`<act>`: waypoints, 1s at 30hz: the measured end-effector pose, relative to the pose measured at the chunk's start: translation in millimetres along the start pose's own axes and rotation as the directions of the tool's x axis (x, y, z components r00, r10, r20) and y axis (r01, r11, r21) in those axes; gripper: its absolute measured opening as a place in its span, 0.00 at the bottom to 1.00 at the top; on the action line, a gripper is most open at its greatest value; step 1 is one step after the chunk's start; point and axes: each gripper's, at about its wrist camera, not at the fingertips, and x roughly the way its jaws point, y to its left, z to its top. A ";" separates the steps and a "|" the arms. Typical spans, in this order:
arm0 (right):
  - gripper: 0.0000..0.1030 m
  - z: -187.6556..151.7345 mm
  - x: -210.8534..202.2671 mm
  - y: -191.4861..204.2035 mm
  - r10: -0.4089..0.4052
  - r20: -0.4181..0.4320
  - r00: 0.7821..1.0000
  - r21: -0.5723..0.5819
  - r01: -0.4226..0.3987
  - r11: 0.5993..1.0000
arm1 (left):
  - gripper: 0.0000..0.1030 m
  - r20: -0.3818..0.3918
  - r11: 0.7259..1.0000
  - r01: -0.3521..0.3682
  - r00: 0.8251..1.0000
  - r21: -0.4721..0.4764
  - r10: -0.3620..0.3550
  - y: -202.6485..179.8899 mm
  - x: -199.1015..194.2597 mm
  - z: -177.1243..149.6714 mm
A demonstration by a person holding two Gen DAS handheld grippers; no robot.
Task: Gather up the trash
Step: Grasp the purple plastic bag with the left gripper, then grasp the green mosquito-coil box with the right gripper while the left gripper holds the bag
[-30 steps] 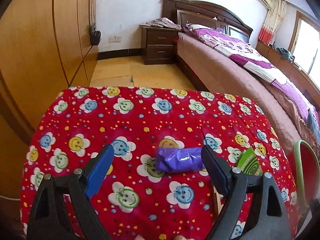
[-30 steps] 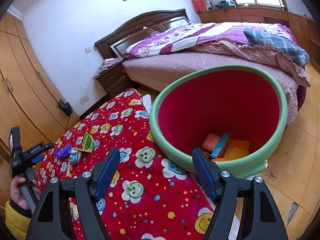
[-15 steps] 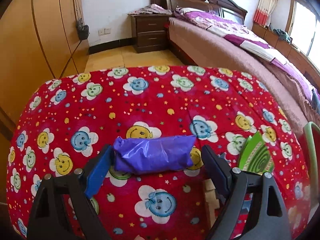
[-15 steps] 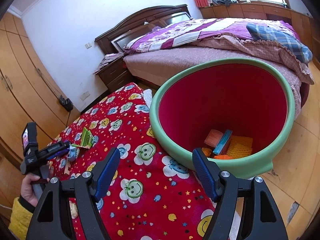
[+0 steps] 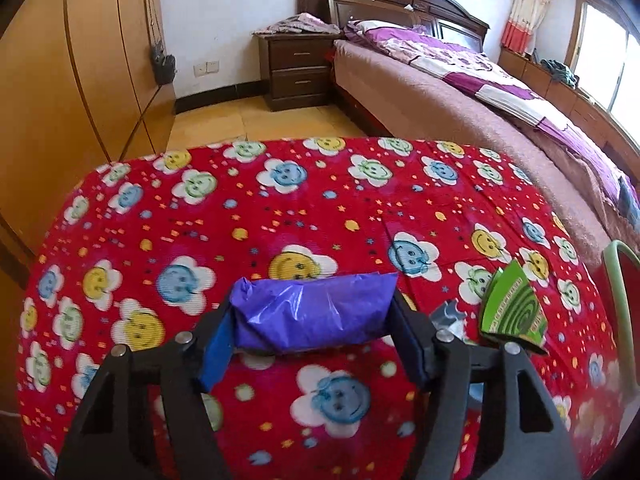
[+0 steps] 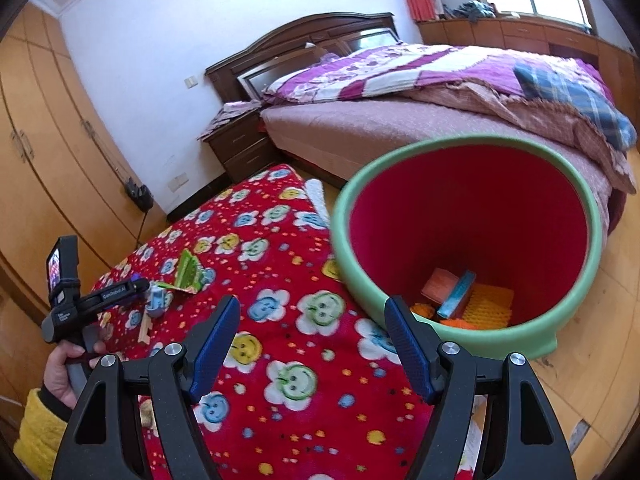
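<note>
Bedroom, worktop covered by a red smiley-flower cloth. A purple plastic bag is clamped between the fingers of the left hand-held gripper, low over the cloth. A green wrapper lies just beside it. The right hand-held gripper is spread wide, holding nothing, near the green-rimmed red bin.
</note>
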 end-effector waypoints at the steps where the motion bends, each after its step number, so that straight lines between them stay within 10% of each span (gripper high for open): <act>1: 0.74 1.9 0.8 6.3 0.007 -0.001 1.000 -0.016 -0.007 1.000 | 0.67 0.007 1.000 -0.003 1.000 0.004 0.003 2.6 -4.8 -0.6; 14: 0.74 2.2 70.8 93.2 0.076 -0.147 0.986 -0.174 -0.101 0.979 | 0.67 0.043 0.994 -0.019 0.999 -0.105 0.024 55.0 -15.6 -6.8; 30: 0.76 -6.1 136.1 134.5 -0.021 -0.218 0.976 -0.306 -0.048 0.951 | 0.67 0.035 0.989 0.056 0.998 -0.140 -0.052 53.9 -8.1 -19.4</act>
